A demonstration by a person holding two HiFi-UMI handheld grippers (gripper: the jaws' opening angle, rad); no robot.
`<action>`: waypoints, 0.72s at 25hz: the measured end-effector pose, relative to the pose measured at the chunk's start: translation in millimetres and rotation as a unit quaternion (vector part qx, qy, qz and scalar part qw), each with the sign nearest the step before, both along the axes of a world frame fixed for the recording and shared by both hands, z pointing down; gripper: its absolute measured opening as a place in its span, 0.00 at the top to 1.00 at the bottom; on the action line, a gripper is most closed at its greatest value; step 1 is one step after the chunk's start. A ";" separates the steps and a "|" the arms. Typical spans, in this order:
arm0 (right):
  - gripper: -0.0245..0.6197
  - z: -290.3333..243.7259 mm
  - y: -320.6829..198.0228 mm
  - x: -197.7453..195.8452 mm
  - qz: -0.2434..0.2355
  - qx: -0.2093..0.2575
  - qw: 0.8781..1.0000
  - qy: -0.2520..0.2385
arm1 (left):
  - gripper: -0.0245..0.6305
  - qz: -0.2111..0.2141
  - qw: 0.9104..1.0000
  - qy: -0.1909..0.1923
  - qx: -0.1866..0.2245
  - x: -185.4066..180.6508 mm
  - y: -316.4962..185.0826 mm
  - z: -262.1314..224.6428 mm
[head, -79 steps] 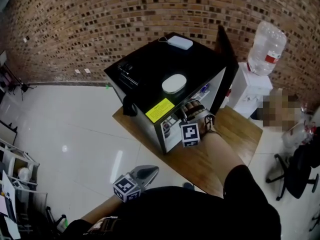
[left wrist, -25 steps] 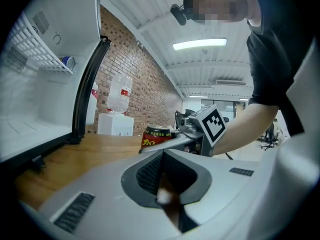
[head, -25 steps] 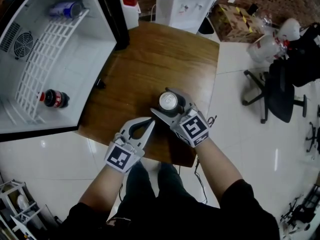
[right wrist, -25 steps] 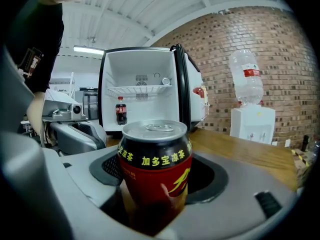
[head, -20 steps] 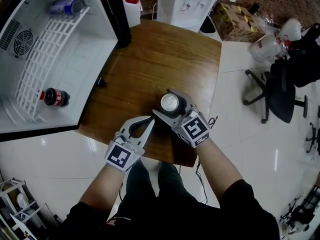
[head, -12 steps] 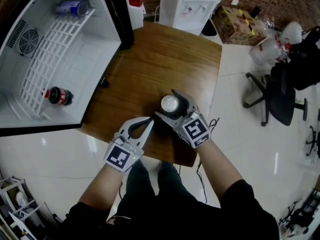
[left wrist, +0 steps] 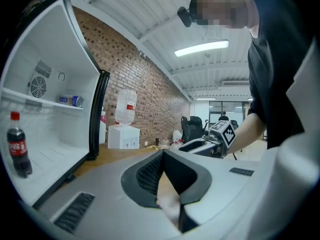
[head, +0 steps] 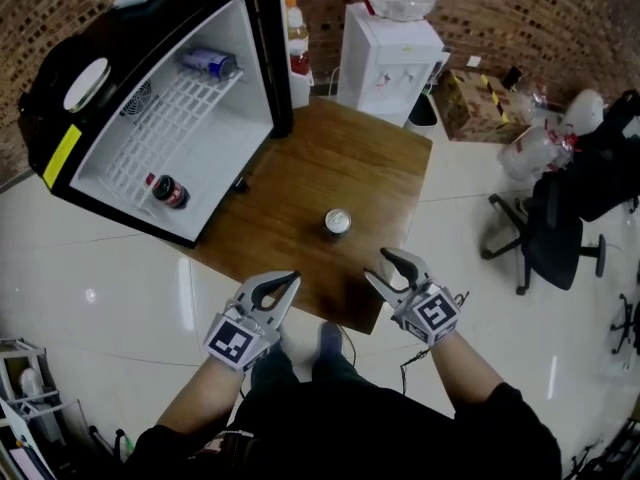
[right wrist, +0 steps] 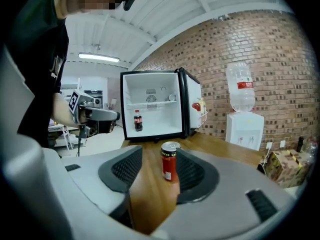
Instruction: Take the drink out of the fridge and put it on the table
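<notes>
Reaching forward from the bottom of the head view, both bare forearms hold their grippers low and nearly level, marker cubes facing up, over the near edge of the wooden table [head: 300, 168]. The left gripper [head: 285, 283] points toward the table's middle with its jaws pressed together at the tips and nothing between them. The right gripper [head: 377, 266] sits beside the table's near right corner, angled inward. Its jaws have just been closing yet stand apart and grip nothing. The right gripper view looks between the two pads at the red drink can [head: 337, 223], which stands upright on the tabletop a little ahead of the fingertips and clear of both pads. Farther on, at the table's far left, the black fridge [head: 60, 108] stands with its door swung open. A cola bottle [head: 166, 190] is upright on its floor and a blue can [head: 210, 63] lies on the wire shelf. A water dispenser [head: 390, 53] stands behind the table against the brick wall.
</notes>
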State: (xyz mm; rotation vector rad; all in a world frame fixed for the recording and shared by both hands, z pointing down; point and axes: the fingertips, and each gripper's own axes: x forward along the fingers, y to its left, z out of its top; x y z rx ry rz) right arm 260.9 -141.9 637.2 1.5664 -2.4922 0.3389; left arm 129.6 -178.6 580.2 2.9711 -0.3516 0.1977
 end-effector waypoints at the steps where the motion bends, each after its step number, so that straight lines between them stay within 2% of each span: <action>1: 0.71 -11.7 16.3 -1.4 -0.001 -0.004 1.000 -0.006 | 0.97 -0.003 1.000 0.001 -0.006 -7.8 9.3 -11.1; 4: 0.93 -50.4 62.2 -13.4 0.005 -0.014 0.999 -0.040 | 0.97 -0.004 0.999 0.014 -0.033 -37.2 37.4 -45.3; 5: 0.97 -63.6 77.5 -22.8 0.007 -0.016 0.998 -0.054 | 0.97 -0.003 0.999 0.017 -0.038 -51.0 47.3 -56.6; 7: 0.98 -88.7 106.4 -48.7 0.005 -0.016 0.997 -0.073 | 0.97 -0.001 0.999 0.019 -0.036 -83.9 66.3 -77.5; 11: 0.98 -127.1 154.4 -113.5 0.009 -0.007 0.997 -0.074 | 0.97 0.010 0.999 0.030 -0.024 -154.2 100.7 -107.5; 15: 0.98 -151.3 196.5 -184.3 0.033 0.003 0.996 -0.083 | 0.97 0.048 0.998 0.027 -0.010 -224.3 142.9 -115.3; 18: 0.98 -158.4 219.9 -221.7 0.045 0.007 0.994 -0.095 | 0.97 0.053 0.998 0.030 -0.025 -261.5 163.1 -114.3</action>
